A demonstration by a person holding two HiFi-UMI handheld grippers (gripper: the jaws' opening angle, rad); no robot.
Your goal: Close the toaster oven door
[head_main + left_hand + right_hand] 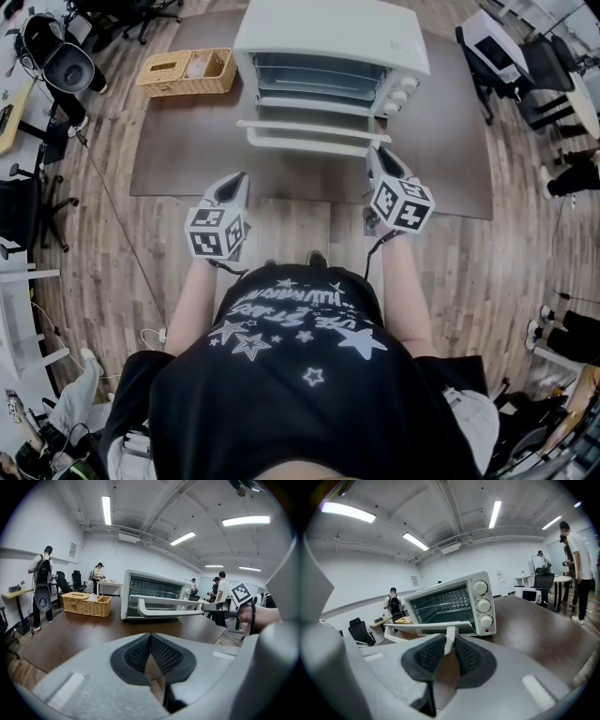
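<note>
Right gripper [450, 644] is where trouble could start, I reckon: it bites only the thin post at the right end of the handle [449, 637], off at the door's three o'clock corner. If the swing up does not follow the hinge's arc, the post could slide out of the pads and the door [436, 627] would likely drop flat again. Lifting from that one corner could also twist the door or nudge the light oven back across the table [169, 159]. Its jaws are only partly closed and clamped on that white post, which runs up between the dark ribbed pads [429, 656] to the door's edge. Left gripper [150, 644] hangs at about eleven o'clock from the person, near the table's front edge, jaws pressed together with nothing between them and touching nothing. Beyond, at twelve o'clock, the door sticks out roughly level toward the person, so the closing is not yet done. Behind it sits the white toaster oven [328, 37], its rack showing. A wicker basket [187, 73] rests farther out at ten o'clock, well apart from the oven.
</note>
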